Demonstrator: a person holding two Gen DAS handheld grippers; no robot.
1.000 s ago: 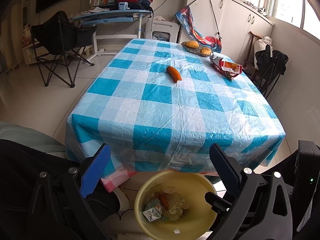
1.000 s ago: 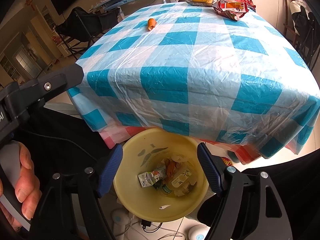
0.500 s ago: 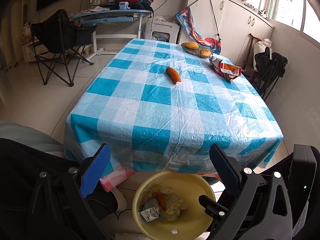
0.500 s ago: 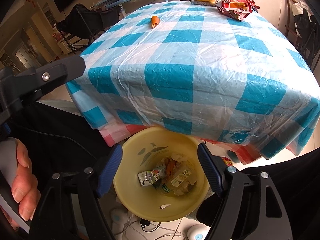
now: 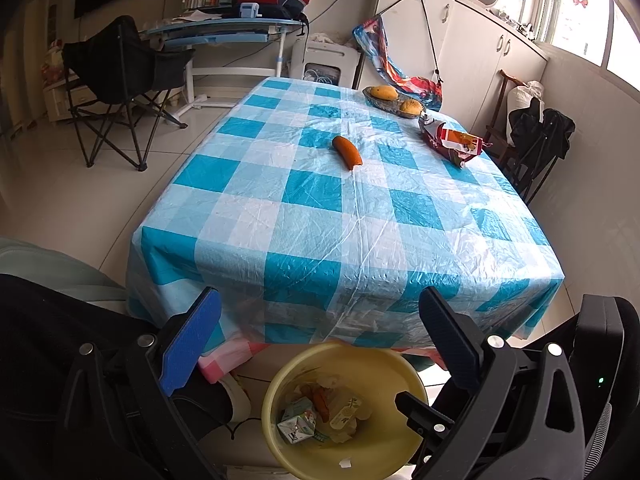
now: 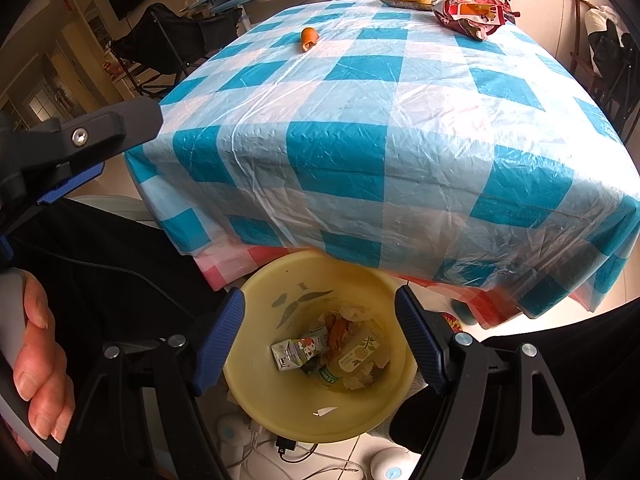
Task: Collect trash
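Left wrist view. Left gripper point(image 5: 316, 336): jaws spread wide, nothing between the blue pads, poised over the near table edge. Table point(image 5: 344, 216): covered in a blue-and-white checked plastic cloth. On it: an orange carrot-like piece point(image 5: 347, 152) near the middle; a red snack bag point(image 5: 452, 142) at the far right side; a dish of yellow fruit point(image 5: 394, 100) at the far end. Yellow trash bin point(image 5: 400, 368) on the floor just below the near edge, holding a small drink carton point(image 5: 297, 426), a pale wrapper and orange scraps. Folding chair point(image 5: 116, 84) and desk at the back left.

Right wrist view. Right gripper point(image 6: 320, 336): jaws released and wide apart, empty, hanging directly above the trash bin point(image 6: 256, 292). Bin contents: drink carton point(image 6: 300, 354), a green-labelled wrapper point(image 6: 358, 354), orange peel. Carrot-like piece point(image 6: 309, 38) and snack bag point(image 6: 472, 16) lie far up the table point(image 6: 400, 120). Left gripper's finger point(image 6: 96, 128) projects in at the left; a hand point(image 6: 38, 360) grips its handle at the lower left.
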